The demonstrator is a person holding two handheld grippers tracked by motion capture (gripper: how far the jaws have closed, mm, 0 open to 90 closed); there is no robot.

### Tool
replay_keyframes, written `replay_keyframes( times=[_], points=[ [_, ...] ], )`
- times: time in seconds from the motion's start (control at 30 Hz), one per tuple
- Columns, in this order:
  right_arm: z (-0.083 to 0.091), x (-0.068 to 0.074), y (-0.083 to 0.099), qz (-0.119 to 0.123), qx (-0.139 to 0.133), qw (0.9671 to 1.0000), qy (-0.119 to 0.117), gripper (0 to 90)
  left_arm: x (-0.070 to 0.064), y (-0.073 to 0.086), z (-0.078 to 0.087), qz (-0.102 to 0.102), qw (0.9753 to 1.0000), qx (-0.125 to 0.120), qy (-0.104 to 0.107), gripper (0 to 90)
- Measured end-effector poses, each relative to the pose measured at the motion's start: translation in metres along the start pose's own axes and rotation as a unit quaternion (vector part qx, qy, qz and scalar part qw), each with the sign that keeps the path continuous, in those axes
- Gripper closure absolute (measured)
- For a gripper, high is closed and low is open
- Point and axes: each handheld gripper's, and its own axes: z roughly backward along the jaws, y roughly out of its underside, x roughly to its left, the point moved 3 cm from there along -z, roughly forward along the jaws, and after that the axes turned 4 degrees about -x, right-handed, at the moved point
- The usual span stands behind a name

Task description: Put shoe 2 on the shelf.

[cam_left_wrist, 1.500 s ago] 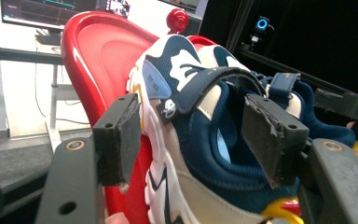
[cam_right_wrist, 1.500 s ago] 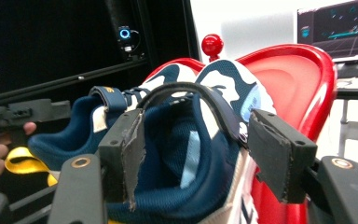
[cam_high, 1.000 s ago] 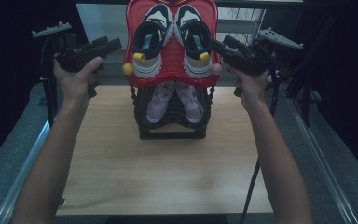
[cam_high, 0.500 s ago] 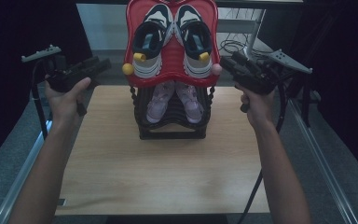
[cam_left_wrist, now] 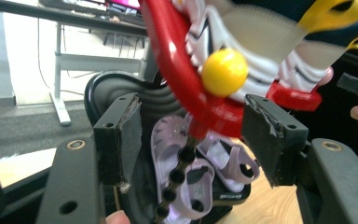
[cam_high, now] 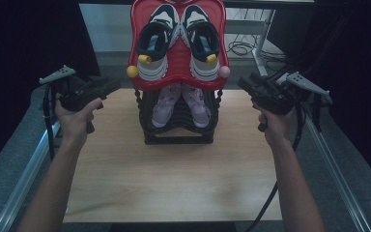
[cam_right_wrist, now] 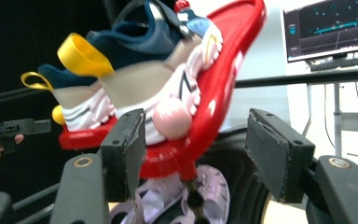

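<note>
A two-tier shoe rack stands at the back middle of the wooden table (cam_high: 174, 183). Its red top tray (cam_high: 136, 48) holds a pair of navy and white sneakers (cam_high: 154, 43). The black lower tray (cam_high: 178, 136) holds lilac sandals (cam_high: 166, 104). A yellow ball (cam_high: 132, 71) caps the left post and a pink ball (cam_high: 224, 71) the right. My left gripper (cam_high: 113, 86) hovers left of the rack, open and empty, with the yellow ball (cam_left_wrist: 224, 71) ahead of its jaws. My right gripper (cam_high: 244, 83) hovers right of it, open and empty, facing the pink ball (cam_right_wrist: 172, 119).
Metal rails (cam_high: 24, 179) run along both table sides. Behind the table are a desk frame with cables (cam_high: 241, 48) and a lit monitor (cam_right_wrist: 331, 28). Cables hang from both grippers.
Both hands have drawn back from the red tray's sides, moving outward and toward the near edge. The jaws stay open. The rack and shoes have not moved.
</note>
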Motion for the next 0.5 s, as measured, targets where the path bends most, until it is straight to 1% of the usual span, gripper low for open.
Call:
replay_keyframes(
  times=[0.13,0.2,0.27,0.3,0.43,0.5],
  points=[
    [0.004,-0.004,0.011,-0.004,0.012,0.9999,0.003,38.7,0.004,0.010,0.001,0.001,1.0000,0.007,-0.005,38.2],
    [0.005,-0.005,0.019,-0.005,0.024,0.9997,0.004,38.7,0.006,0.016,0.002,0.000,0.9999,0.008,-0.006,38.3],
    [0.005,-0.007,0.027,-0.004,0.036,0.9993,0.007,38.5,0.006,0.024,0.004,0.004,0.9999,0.009,-0.002,38.3],
    [0.005,-0.008,0.032,-0.009,0.042,0.9990,0.006,38.5,0.006,0.027,0.005,0.006,0.9999,0.009,0.000,38.3],
    [0.006,-0.010,0.048,-0.018,0.058,0.9981,0.006,38.3,0.006,0.043,0.008,-0.003,0.9999,0.014,-0.005,38.4],
    [0.008,-0.010,0.056,-0.022,0.062,0.9978,0.005,38.3,0.005,0.053,0.009,-0.014,0.9996,0.022,-0.010,38.5]
  ],
)
